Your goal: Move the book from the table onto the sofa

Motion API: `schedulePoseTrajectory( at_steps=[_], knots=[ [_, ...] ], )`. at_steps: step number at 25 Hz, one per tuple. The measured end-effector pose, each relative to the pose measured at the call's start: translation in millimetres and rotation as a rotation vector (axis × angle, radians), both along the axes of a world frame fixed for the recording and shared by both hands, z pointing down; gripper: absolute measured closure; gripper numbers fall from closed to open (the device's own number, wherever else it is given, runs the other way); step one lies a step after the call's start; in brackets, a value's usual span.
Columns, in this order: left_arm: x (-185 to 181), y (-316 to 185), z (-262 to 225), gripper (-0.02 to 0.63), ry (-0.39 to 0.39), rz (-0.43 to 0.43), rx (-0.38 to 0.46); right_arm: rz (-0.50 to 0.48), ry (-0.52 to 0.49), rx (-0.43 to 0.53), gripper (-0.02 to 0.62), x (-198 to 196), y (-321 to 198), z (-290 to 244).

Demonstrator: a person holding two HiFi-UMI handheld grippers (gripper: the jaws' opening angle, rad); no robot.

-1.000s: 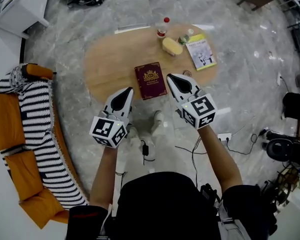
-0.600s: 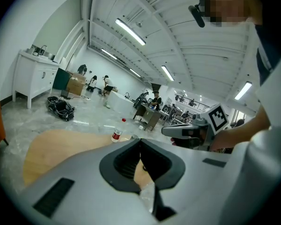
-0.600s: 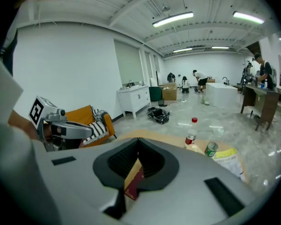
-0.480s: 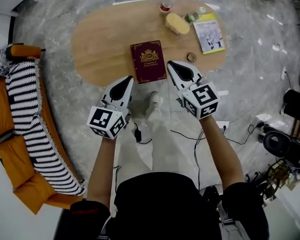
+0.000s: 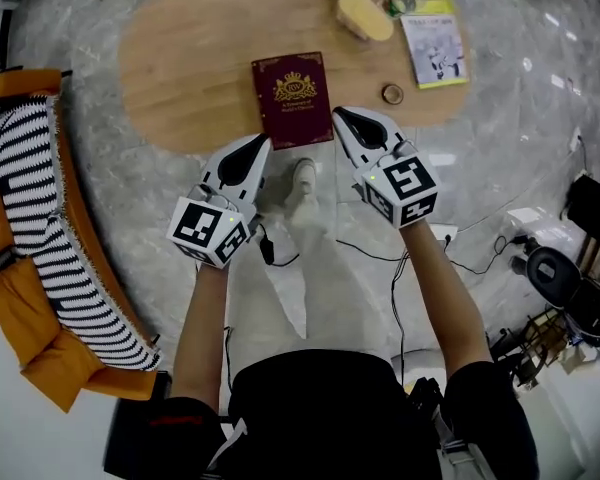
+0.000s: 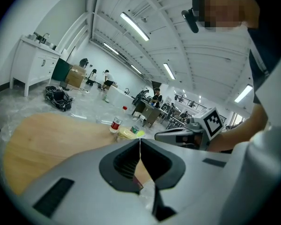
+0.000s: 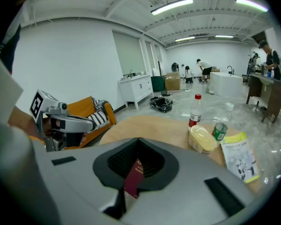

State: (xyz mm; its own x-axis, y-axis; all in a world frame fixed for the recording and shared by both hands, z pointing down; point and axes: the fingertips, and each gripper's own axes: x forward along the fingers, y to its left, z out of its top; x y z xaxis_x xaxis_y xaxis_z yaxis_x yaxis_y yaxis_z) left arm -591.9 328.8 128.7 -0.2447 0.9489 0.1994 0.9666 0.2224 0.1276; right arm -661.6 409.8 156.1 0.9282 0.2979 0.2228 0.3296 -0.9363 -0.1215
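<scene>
The dark red book [image 5: 292, 98] with a gold crest lies flat near the front edge of the oval wooden table [image 5: 180, 68]. My left gripper [image 5: 263, 141] is shut and empty, just short of the table edge, below the book's left corner. My right gripper [image 5: 337, 114] is shut and empty too, its tip beside the book's lower right corner. In the right gripper view the jaws [image 7: 138, 138] meet and the book [image 7: 133, 177] shows under them. The left gripper view shows its own closed jaws [image 6: 139, 142] over the table [image 6: 47, 139]. The orange sofa [image 5: 20, 268] stands at the left.
A striped blanket [image 5: 40, 198] covers the sofa. At the table's far right stand a red-capped bottle [image 7: 195, 110], a yellow lidded container [image 5: 365, 15], a green can [image 5: 400, 3] and a yellow-green booklet [image 5: 435, 43]. Cables [image 5: 380, 258] trail over the marble floor by the person's shoe [image 5: 302, 173].
Both grippers have sunk and come closer to the table's front edge and the book. The head view has shifted nearer to the table. Both stay shut.
</scene>
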Motion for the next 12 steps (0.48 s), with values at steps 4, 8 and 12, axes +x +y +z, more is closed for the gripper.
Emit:
schedulePoseTrajectory(
  at_steps=[4, 8, 12],
  knots=[
    [1, 5, 23, 0.589, -0.002, 0.008, 0.011, -0.015, -0.010, 0.000, 0.580, 9, 14, 21],
    [8, 10, 49, 0.589, -0.019, -0.016, 0.032, -0.038, -0.023, -0.012, 0.580, 20, 28, 38],
    [23, 13, 80, 0.589, -0.026, -0.080, 0.067, -0.048, -0.030, 0.005, 0.580, 28, 37, 59]
  ],
)
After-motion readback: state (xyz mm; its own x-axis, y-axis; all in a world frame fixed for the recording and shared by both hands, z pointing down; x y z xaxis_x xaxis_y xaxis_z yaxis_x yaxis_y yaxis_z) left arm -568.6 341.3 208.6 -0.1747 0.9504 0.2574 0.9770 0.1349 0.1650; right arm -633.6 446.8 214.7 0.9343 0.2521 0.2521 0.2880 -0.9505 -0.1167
